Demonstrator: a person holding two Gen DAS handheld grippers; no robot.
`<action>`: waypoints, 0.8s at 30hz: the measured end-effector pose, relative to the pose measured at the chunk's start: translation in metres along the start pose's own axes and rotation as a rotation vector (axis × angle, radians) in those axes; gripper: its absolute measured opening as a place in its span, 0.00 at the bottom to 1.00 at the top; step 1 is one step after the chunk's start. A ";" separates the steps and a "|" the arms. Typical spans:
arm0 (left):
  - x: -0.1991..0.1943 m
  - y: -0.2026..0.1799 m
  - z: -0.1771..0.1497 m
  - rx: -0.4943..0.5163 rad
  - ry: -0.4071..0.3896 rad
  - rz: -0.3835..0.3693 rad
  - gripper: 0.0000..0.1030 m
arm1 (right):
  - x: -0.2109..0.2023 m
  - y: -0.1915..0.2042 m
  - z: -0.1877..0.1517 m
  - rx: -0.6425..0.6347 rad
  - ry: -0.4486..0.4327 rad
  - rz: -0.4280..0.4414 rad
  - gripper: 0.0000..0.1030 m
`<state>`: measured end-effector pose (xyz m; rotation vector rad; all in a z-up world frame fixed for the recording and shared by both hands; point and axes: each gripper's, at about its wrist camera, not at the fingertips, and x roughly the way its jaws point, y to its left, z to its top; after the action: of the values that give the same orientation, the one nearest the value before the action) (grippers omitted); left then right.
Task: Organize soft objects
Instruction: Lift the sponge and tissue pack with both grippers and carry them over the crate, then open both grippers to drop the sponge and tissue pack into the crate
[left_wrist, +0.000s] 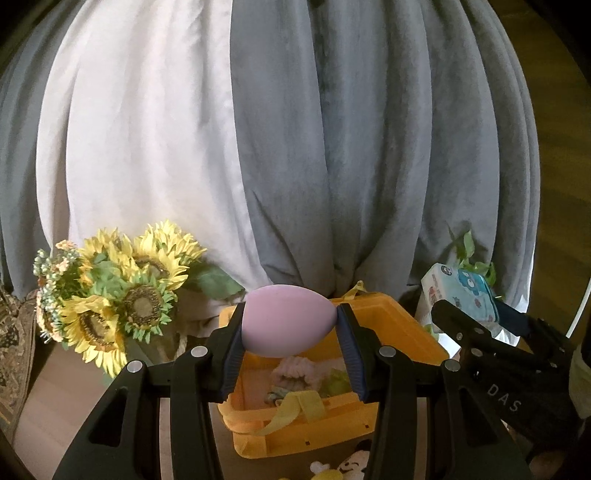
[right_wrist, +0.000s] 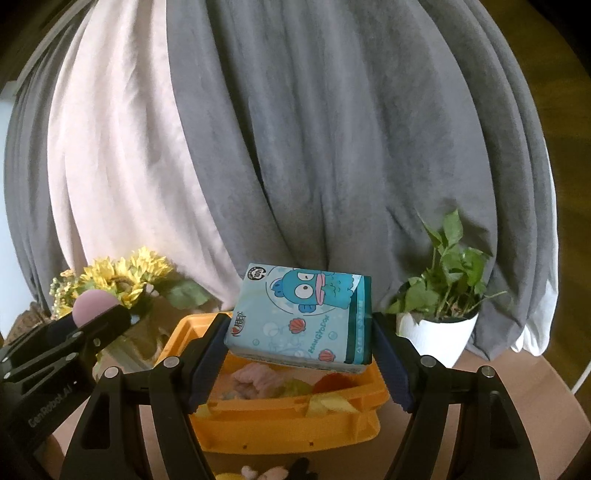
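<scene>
Both grippers are matte black frames with silver round bolt heads at the joints and ribbed dark-blue pads lining the fingers. The left gripper (left_wrist: 290, 325) carries pale "GenRobot.AI" lettering on its side. The right gripper (right_wrist: 299, 338) is marked "DAS".

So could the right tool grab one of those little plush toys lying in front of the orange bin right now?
Probably not. The right tool is already clamped on the tissue pack, held above the orange bin. It would have to let go of that before picking up a plush toy.

A lilac sponge (left_wrist: 290, 319), a cartoon-printed blue tissue pack (right_wrist: 301, 317), an orange basket (right_wrist: 288, 424), yellow sunflowers (left_wrist: 122, 291).
</scene>
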<state>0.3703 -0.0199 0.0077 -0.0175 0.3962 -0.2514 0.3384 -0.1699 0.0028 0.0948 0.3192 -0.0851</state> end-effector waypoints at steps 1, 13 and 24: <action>0.005 0.001 0.000 0.002 0.005 0.001 0.45 | 0.005 0.000 0.000 -0.002 0.006 0.001 0.73; 0.058 0.009 -0.006 0.014 0.076 0.002 0.45 | 0.058 -0.003 -0.005 -0.014 0.075 0.006 0.73; 0.097 0.013 -0.023 0.010 0.153 -0.006 0.45 | 0.099 -0.008 -0.016 -0.014 0.155 -0.011 0.73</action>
<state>0.4509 -0.0305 -0.0512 0.0106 0.5468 -0.2614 0.4261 -0.1829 -0.0437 0.0862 0.4747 -0.0861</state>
